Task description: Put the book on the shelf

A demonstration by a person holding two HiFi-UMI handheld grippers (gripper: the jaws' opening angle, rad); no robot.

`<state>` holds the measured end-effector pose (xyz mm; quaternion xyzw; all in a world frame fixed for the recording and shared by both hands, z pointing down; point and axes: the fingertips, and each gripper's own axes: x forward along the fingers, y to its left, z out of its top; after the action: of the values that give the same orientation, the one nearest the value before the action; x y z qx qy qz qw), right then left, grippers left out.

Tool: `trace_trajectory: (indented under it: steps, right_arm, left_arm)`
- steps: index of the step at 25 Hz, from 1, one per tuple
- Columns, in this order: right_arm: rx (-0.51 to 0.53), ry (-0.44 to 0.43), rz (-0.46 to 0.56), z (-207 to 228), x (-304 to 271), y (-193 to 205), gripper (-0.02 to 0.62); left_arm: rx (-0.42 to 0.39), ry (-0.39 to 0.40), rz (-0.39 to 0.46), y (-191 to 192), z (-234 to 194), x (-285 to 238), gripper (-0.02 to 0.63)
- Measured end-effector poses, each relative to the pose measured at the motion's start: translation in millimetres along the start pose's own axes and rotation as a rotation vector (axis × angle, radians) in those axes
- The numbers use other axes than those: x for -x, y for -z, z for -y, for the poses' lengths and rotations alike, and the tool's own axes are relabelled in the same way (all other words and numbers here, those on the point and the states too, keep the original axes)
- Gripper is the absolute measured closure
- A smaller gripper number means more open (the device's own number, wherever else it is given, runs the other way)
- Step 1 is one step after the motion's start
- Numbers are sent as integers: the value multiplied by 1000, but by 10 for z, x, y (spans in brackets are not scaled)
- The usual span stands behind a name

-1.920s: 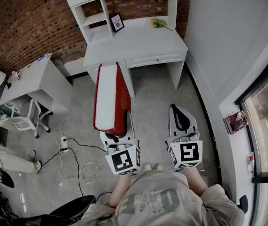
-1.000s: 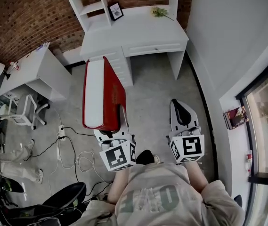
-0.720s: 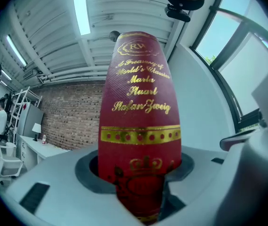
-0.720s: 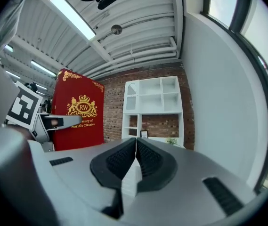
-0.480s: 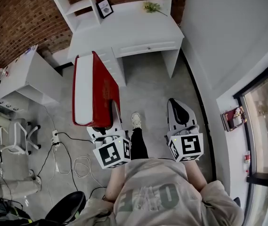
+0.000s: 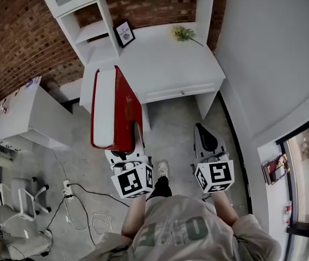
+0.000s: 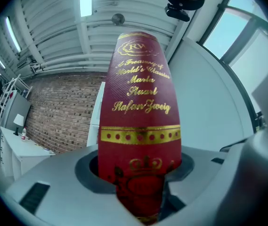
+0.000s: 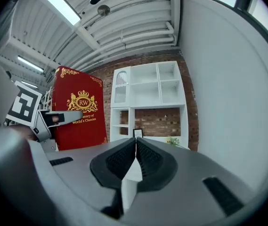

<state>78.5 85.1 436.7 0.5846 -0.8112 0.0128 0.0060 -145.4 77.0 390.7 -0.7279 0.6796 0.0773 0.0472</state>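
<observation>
"Brick wall (image 6: pixel 13 31) behind the white shelf (image 6: pixel 92 32). Where was the book (image 6: pixel 116 110)?"

"Upright in front of the desk (image 6: pixel 165 69), clamped between the jaws of my left gripper (image 7: pixel 141 182). My right gripper (image 8: pixel 135 147) was pinched together, holding nothing."

The white surface (image 6: pixel 159 64) stands at the far side against the brick wall, with a drawer in its near edge. At its far left a small framed picture (image 6: pixel 124 34) stands upright. Well to the right of it lies a green sprig (image 6: pixel 184 33). The white shelf (image 6: pixel 92 31) rises from the surface's far left corner. A second white surface (image 6: pixel 18 118) stands at the left and carries small items (image 6: pixel 1 109) too small to tell. On the grey floor (image 6: pixel 170 124), near left, lie cables (image 6: pixel 100 219) and a power strip (image 6: pixel 65 187), with a white chair (image 6: pixel 21 197) standing beside them.
</observation>
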Motion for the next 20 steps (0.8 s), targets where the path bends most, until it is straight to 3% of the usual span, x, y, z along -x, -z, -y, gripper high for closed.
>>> trace_trajectory:
  steps: [5,9,16,20]
  right_arm:
    - [-20,5,19,31,-1182,-230,580]
    - [-28,27,23,124,-1790,-294,580]
    - [-36,33,-26,356,-2358,-193,578]
    - [-30,-13,21,489,-2638,-301,580]
  left_arm:
    - [-14,39,40,-26,-311,-1074,356]
    - [-1,32,27,102,-521,-1646,356]
    - [32,-3,-38,366,-587,-2159,356]
    - [28,-43,-39,424,-479,-2350,356]
